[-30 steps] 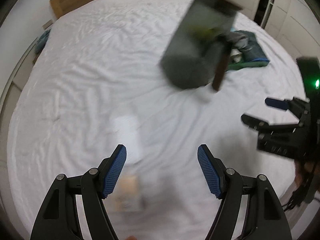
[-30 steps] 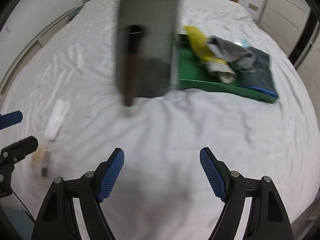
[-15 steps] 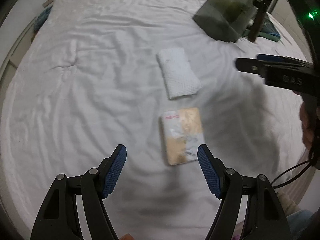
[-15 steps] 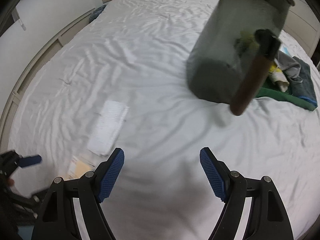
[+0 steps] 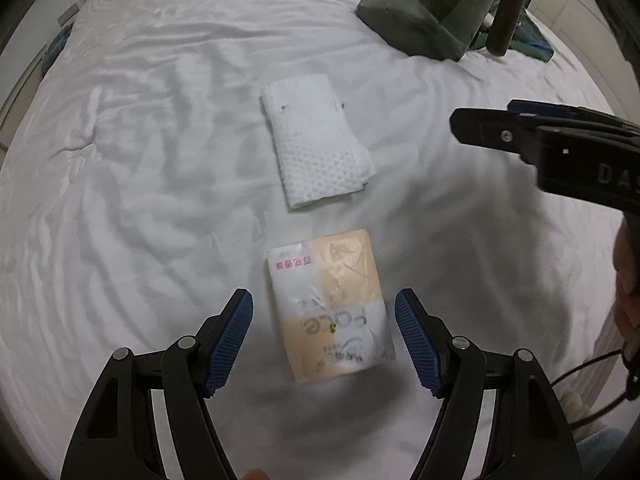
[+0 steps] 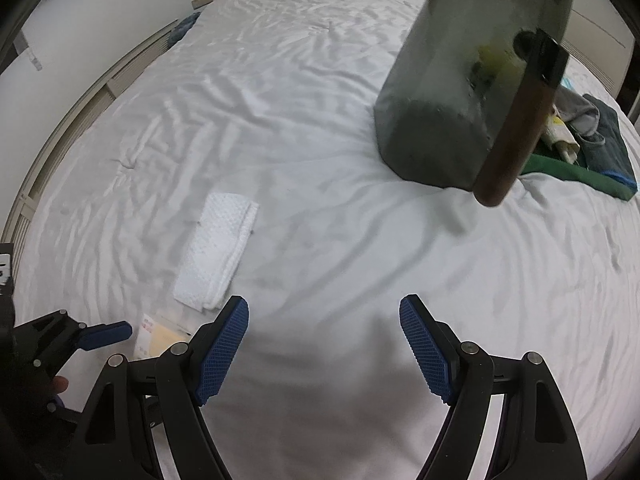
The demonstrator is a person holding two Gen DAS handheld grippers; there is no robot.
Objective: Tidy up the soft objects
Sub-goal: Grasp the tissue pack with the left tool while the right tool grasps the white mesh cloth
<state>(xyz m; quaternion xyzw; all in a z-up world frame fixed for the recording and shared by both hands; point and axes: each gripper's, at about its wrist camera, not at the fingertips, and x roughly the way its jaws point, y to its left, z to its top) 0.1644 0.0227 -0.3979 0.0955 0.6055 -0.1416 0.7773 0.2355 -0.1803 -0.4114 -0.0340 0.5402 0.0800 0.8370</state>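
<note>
While both grippers hang with jaws apart, the left gripper straddles a tissue pack; a folded white cloth lies farther, the right gripper over bare bed.

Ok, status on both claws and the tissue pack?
Left claw open, straddling tissue pack, not gripping. Right claw open, empty, over bare sheet. Folded white towel just beyond pack. Nothing blocking.

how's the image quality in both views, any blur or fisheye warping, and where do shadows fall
Left wrist view: the tissue pack and folded white cloth are slightly soft, the left tool is sharp, and a faint shadow lies on the sheet below the pack. Right wrist view: strong fisheye bending at the bed edge, the grey bin looks smeared, and the right tool is crisp over dim, even light.
</note>
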